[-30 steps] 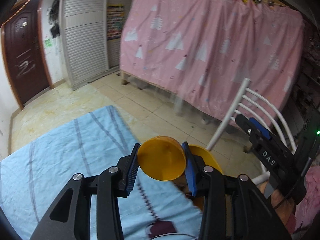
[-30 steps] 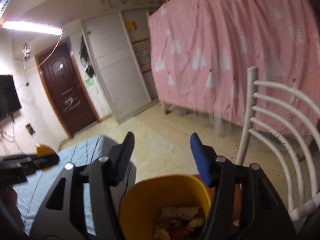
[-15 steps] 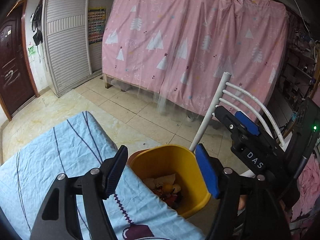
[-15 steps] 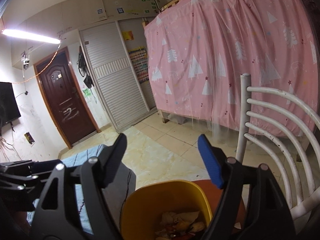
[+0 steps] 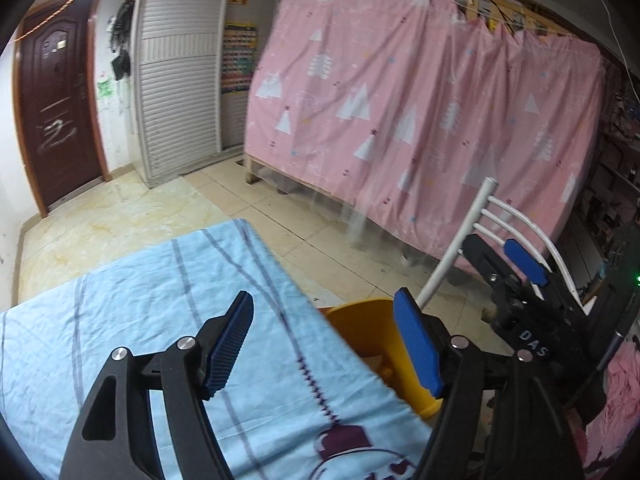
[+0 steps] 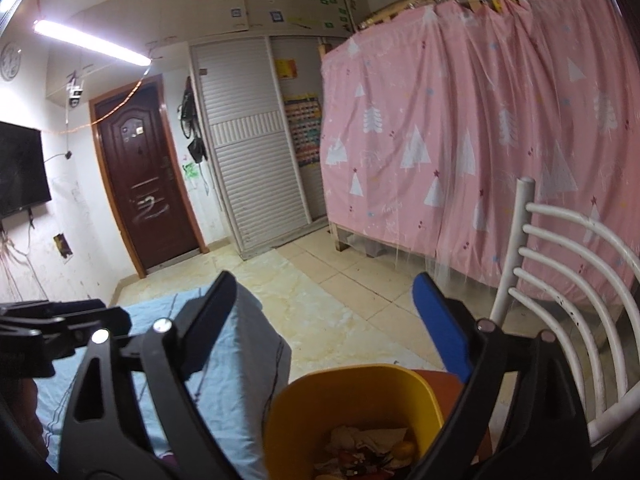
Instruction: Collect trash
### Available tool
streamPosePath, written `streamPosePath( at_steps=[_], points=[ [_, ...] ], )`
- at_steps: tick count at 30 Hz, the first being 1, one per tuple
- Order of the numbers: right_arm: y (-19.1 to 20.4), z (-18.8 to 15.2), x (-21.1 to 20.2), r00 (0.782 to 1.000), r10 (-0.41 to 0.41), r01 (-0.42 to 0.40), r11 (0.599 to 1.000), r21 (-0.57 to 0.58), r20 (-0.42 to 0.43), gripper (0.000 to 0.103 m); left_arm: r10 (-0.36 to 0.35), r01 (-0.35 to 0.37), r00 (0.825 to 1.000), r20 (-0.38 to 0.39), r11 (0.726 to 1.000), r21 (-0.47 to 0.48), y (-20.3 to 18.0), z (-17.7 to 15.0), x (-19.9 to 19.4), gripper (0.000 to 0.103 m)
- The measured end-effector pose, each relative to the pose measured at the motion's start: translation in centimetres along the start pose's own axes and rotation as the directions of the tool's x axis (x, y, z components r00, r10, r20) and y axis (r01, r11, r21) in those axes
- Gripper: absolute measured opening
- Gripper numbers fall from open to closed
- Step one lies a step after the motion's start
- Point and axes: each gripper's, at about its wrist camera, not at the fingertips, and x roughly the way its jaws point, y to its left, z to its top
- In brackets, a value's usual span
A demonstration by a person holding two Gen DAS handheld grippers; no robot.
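Observation:
A yellow trash bin [image 6: 352, 404] stands beside the table, with crumpled paper and scraps [image 6: 372, 446] inside. In the left wrist view only its rim [image 5: 360, 320] shows past the cloth edge. My left gripper [image 5: 324, 340] is open and empty above the table's right edge. My right gripper [image 6: 324, 308] is open and empty above the bin; it also shows in the left wrist view [image 5: 508, 264]. The left gripper shows at the left edge of the right wrist view [image 6: 60, 320].
The table carries a light blue striped cloth [image 5: 140, 312]. A white slatted chair [image 6: 568, 280] with an orange seat stands right of the bin. A pink curtained bed [image 5: 420, 120], a shuttered wardrobe [image 6: 248, 152] and a dark door [image 6: 144, 176] lie beyond a tiled floor.
My left gripper let go of the round yellow piece it held a second ago and opened. It has since swung left, back over the cloth. The right gripper stayed open over the bin.

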Motion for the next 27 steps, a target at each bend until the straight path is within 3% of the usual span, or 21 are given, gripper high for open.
streamPosePath(
  at_steps=[8, 13, 18, 27],
  points=[
    [4.0, 0.0, -0.7, 0.997, 0.070, -0.068, 0.996, -0.052, 0.029, 0.097, 0.088, -0.086, 0.995, 0.050, 0.996, -0.039, 3.5, -0.8, -2.6, 0.070],
    [6.8, 0.0, -0.8, 0.989, 0.144, -0.141, 0.987, -0.081, 0.025, 0.097, 0.164, -0.159, 0.983, 0.080, 0.985, -0.070, 5.6, -1.4, -4.4, 0.074],
    [9.6, 0.0, -0.9, 0.982, 0.190, -0.187, 0.976, -0.108, 0.009, 0.097, 0.229, -0.217, 0.968, 0.105, 0.970, -0.112, 7.9, -1.9, -6.5, 0.076],
    [14.3, -0.6, -1.2, 0.960, 0.278, -0.280, 0.947, -0.156, -0.033, 0.097, 0.359, -0.334, 0.925, 0.124, 0.924, -0.186, 12.0, -3.6, -9.4, 0.077]
  ],
)
